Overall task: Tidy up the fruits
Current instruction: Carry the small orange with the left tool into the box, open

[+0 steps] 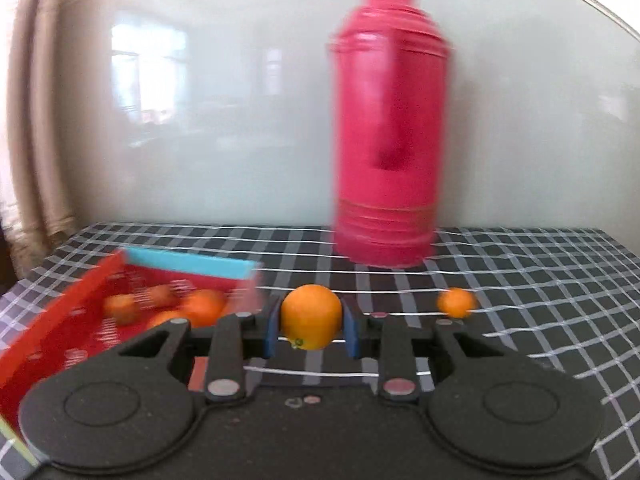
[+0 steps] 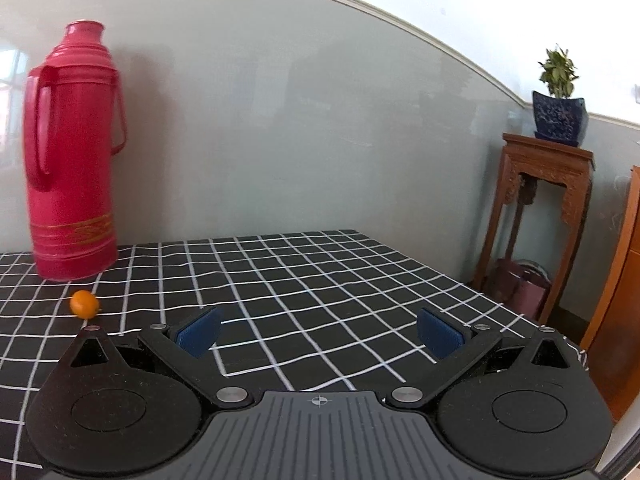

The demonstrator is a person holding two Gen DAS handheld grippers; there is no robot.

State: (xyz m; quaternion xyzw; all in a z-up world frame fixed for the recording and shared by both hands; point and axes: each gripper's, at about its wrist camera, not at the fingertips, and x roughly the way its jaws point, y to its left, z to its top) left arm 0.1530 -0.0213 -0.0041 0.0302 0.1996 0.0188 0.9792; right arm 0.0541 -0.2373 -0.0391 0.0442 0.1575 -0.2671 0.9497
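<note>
Orange mandarin clamped in left gripper jaws, above counter. Transfer step: red basket at 9 o'clock holds others. Right gripper jaws spread, empty. Stray mandarin remains near thermos. Next: carry over basket, release.

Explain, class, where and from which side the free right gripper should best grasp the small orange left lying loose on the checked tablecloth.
Grip the small orange across its widest middle, one of the fingers on each side. It is round, so any pair of opposite sides probably serves. It lies alone on the tablecloth, clear of the red thermos behind it, so come from the near side, angled downward, with the right gripper open.
</note>
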